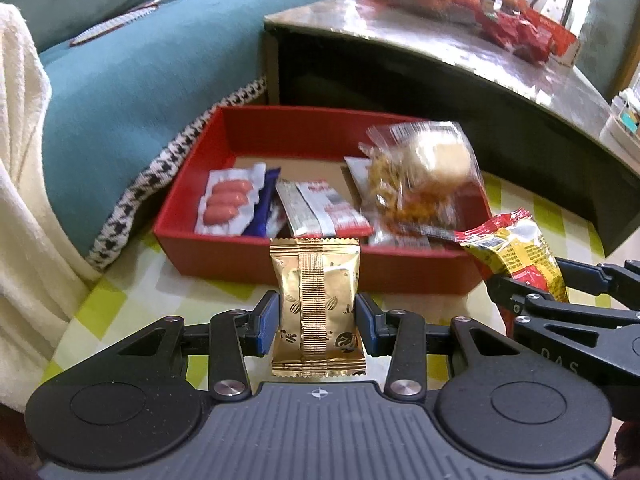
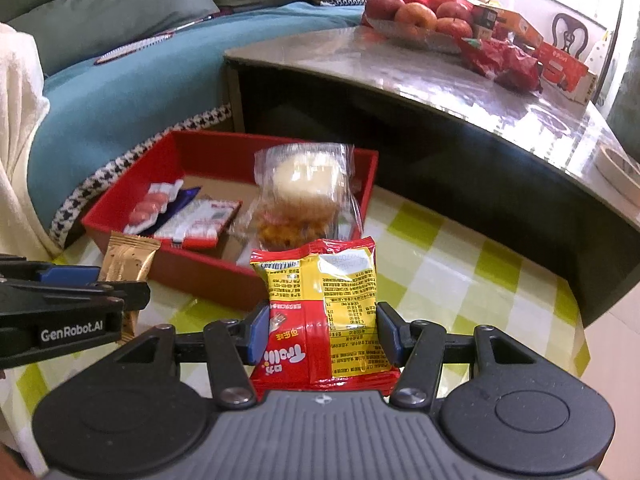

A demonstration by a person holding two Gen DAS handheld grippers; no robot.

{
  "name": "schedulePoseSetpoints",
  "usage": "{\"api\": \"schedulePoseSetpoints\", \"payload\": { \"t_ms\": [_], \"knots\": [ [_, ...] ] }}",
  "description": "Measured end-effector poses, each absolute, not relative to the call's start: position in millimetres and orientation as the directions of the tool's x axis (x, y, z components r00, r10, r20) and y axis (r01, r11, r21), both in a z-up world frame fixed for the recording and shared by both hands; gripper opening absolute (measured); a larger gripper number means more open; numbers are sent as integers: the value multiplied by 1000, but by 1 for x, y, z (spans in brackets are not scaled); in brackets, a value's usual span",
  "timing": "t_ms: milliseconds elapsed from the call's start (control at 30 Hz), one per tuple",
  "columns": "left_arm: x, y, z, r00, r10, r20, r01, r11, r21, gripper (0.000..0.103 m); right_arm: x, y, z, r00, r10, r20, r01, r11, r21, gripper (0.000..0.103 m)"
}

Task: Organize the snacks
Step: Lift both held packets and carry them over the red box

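Gripping crinkly gold foil sachet [image 1: 316, 304]; glossy red-yellow packet [image 2: 320, 316] likewise.

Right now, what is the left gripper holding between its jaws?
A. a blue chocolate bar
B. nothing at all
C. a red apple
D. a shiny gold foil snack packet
D: the left gripper has its jaws closed on both sides of the shiny gold foil snack packet, which stands upright in front of the red cardboard box.
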State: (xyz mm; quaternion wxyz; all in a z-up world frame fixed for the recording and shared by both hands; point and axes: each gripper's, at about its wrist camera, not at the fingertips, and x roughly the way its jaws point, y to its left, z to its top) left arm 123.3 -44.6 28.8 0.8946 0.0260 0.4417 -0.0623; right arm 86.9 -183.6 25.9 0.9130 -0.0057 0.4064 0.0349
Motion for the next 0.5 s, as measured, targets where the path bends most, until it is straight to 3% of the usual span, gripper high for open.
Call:
{"api": "schedulePoseSetpoints", "payload": {
  "t_ms": [500],
  "knots": [
    [164, -50, 49, 655, -76, -752, 102, 995, -12, 50, 130, -185, 42, 725, 72, -685, -57, 997, 45, 57]
  ]
}}
